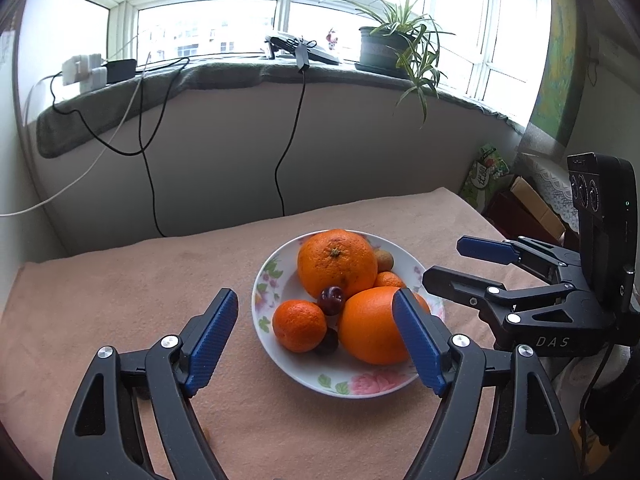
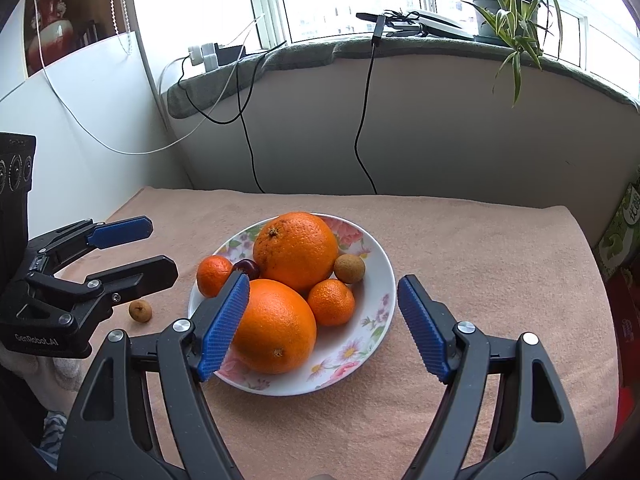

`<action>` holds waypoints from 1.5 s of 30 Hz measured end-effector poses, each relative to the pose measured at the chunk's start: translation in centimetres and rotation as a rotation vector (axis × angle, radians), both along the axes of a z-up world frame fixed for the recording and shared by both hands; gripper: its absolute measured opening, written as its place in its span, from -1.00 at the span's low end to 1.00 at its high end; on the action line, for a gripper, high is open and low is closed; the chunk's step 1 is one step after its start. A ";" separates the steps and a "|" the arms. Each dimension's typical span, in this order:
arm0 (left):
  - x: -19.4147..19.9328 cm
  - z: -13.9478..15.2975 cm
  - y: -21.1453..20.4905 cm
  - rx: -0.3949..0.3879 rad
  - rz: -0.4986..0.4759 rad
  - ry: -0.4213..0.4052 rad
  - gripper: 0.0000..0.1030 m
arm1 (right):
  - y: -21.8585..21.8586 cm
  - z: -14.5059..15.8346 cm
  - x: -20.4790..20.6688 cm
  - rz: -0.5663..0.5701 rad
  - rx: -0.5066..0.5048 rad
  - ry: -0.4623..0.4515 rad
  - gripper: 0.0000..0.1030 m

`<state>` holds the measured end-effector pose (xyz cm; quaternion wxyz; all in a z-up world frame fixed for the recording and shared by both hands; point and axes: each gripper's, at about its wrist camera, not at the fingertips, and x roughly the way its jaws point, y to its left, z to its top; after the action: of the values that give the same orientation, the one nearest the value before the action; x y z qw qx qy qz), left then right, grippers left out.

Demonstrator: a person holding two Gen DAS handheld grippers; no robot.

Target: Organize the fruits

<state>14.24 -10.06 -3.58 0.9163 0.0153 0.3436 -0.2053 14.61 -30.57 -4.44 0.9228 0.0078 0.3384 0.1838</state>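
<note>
A flowered plate (image 1: 348, 384) (image 2: 352, 376) on the peach cloth holds two big oranges (image 1: 336, 264) (image 2: 276, 328), two tangerines (image 1: 299, 325) (image 2: 331, 302), dark cherries (image 1: 331, 300) (image 2: 246, 268) and a brown longan (image 2: 349, 267). A second longan (image 2: 140, 311) lies loose on the cloth left of the plate. My left gripper (image 1: 316, 300) (image 2: 162, 248) hovers open on the plate's near-left side. My right gripper (image 2: 323, 282) (image 1: 444, 262) hovers open on its near-right side. Neither holds anything, and their pads touch no fruit.
The peach cloth (image 2: 480, 280) covers the table, which ends at a wall under a windowsill. Black and white cables (image 1: 280, 160) hang down the wall. A potted plant (image 1: 384, 48) stands on the sill. Boxes and a green bag (image 1: 486, 176) crowd the right edge.
</note>
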 end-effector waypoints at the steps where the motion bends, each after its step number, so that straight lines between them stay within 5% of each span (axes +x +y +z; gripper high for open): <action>1: -0.2 0.0 0.2 0.001 0.005 0.000 0.55 | 0.1 0.1 -0.2 -0.001 0.001 -0.004 0.54; 9: -2.0 -0.4 1.8 0.048 0.072 0.001 0.58 | 1.3 0.3 -1.9 0.001 0.004 -0.004 0.54; 13: -3.0 -1.1 2.9 0.094 0.123 -0.007 0.58 | 2.3 0.1 -2.9 0.010 -0.006 0.002 0.86; 19: -4.3 -2.5 5.4 0.097 0.208 0.024 0.58 | 3.7 -0.4 -4.1 0.033 -0.009 0.009 0.89; 45: -9.2 -6.1 13.0 -0.004 0.406 0.130 0.59 | 9.8 -2.3 -7.6 0.202 0.033 0.053 0.92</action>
<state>5.00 2.92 -9.67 0.9147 -0.0693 0.3978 -0.0180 7.01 -20.72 -6.76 0.8900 -0.0061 0.3587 0.2813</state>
